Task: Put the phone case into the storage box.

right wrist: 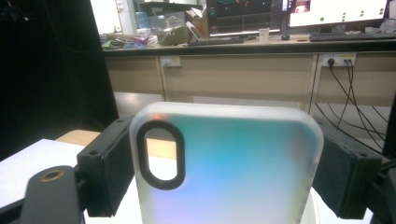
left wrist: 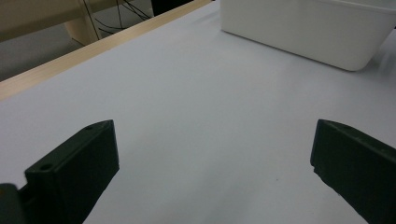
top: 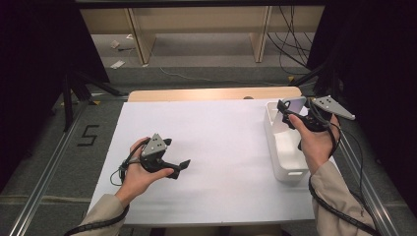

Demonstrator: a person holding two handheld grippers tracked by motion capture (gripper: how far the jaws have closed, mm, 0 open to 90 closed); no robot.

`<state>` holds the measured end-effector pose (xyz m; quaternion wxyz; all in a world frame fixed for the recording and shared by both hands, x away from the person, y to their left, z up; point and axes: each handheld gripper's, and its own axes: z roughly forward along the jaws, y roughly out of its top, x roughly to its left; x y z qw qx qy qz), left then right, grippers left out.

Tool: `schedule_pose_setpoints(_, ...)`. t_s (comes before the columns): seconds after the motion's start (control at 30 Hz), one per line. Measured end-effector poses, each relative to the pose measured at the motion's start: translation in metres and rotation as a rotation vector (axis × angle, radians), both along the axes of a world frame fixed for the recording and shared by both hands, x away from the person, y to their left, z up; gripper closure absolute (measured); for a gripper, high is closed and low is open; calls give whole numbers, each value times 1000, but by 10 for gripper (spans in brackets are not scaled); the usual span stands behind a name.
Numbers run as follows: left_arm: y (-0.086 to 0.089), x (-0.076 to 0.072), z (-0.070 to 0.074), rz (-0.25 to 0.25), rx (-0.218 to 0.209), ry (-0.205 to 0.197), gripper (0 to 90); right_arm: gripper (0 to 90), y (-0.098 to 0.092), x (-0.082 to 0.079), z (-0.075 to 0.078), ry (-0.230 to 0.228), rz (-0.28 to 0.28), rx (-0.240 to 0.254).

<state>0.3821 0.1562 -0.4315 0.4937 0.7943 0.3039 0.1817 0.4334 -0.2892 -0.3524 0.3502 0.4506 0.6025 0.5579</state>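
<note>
Presently: right gripper [top: 287, 110] clamps phone case [right wrist: 226, 163] above white bin [top: 285, 147], far right; placing apparently pending. Left gripper [top: 179, 167], jaws spread, empty, near left on table [top: 221, 147].

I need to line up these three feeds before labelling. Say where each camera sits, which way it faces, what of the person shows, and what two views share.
High view: above the person's side, looking forward and down on the white table; both forearms, left tool and right tool show.
Left gripper view: rides the left tool, looking across the table at the white bin; open jaws.
Right gripper view: rides the right tool, facing a desk with monitors; jaws clamp a phone case.
Shared: high and left gripper views both show the bin.
</note>
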Motion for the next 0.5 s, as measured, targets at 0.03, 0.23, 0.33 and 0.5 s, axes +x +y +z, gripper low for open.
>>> schedule_pose_setpoints(0.03, 0, 0, 0, 0, 0, 0, 3, 182, 0, 0, 0, 0, -1, -1)
schedule_pose_setpoints(0.23, 0, 0, 0, 0, 0, -1, 3, 182, -1, 1, -1, 2, -5, -2)
schedule_pose_setpoints(0.33, 0, 0, 0, 1, -1, -2, 3, 181, -2, 1, -1, 5, -9, -1)
schedule_pose_setpoints(0.5, 1, 0, 0, 2, -3, -2, 7, 182, -4, 1, -1, 2, -17, -3)
